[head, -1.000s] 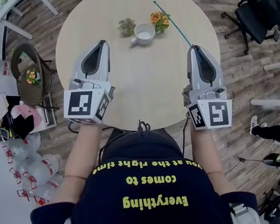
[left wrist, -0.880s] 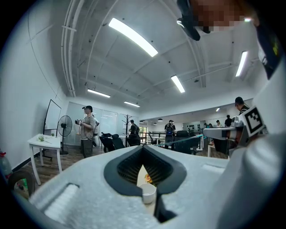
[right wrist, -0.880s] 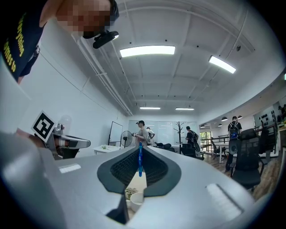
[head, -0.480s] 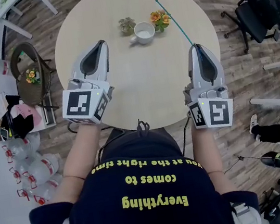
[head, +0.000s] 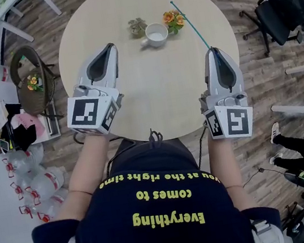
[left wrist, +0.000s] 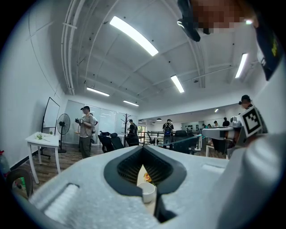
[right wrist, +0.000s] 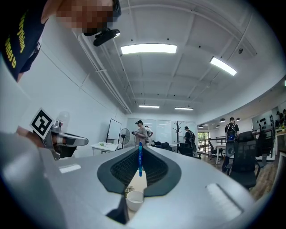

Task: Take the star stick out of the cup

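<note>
A white cup (head: 156, 34) stands empty on the far half of the round table (head: 153, 95). My right gripper (head: 212, 50) is shut on the near end of a thin teal stick (head: 191, 26), which slants away over the table to the right of the cup, clear of it. In the right gripper view the stick (right wrist: 140, 160) stands pinched between the jaws with the cup (right wrist: 134, 200) below it. My left gripper (head: 110, 46) hovers over the table's left side, shut and empty. Its own view shows the cup (left wrist: 146, 191) ahead.
A green plant ornament (head: 137, 27) and an orange flower ornament (head: 172, 19) flank the cup. A wicker chair (head: 31, 80) and water bottles (head: 33, 182) are left of the table, a black office chair (head: 285, 8) to the right. People stand (left wrist: 86, 132) farther off.
</note>
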### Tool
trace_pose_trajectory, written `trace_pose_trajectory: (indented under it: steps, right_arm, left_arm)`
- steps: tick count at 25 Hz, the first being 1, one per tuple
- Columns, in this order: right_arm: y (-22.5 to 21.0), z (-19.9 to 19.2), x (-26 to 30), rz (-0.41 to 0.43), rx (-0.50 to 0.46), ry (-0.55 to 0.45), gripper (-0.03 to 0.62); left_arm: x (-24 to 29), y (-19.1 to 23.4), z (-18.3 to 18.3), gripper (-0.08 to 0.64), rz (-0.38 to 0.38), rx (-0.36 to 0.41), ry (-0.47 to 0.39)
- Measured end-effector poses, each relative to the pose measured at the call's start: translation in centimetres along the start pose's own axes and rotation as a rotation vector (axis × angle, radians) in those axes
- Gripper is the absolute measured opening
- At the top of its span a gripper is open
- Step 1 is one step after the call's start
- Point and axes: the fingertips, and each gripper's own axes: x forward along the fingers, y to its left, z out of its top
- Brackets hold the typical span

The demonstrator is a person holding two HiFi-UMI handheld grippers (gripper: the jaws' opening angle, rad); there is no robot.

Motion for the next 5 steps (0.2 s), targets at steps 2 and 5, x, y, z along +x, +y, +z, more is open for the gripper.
trace_pose_trajectory:
  steps: [2, 5]
  right_arm:
    - [-0.05, -0.06, 0.08, -0.003, -0.001, 0.003, 0.028]
    - [-0.07, -0.26, 0.25, -0.003, -0.003, 0.011, 0.028]
  left_arm:
    - [0.07, 0.1, -0.09, 0.003, 0.0, -0.003, 0.002]
    - [0.21, 0.27, -0.19, 0.003, 0.0, -0.006, 0.003]
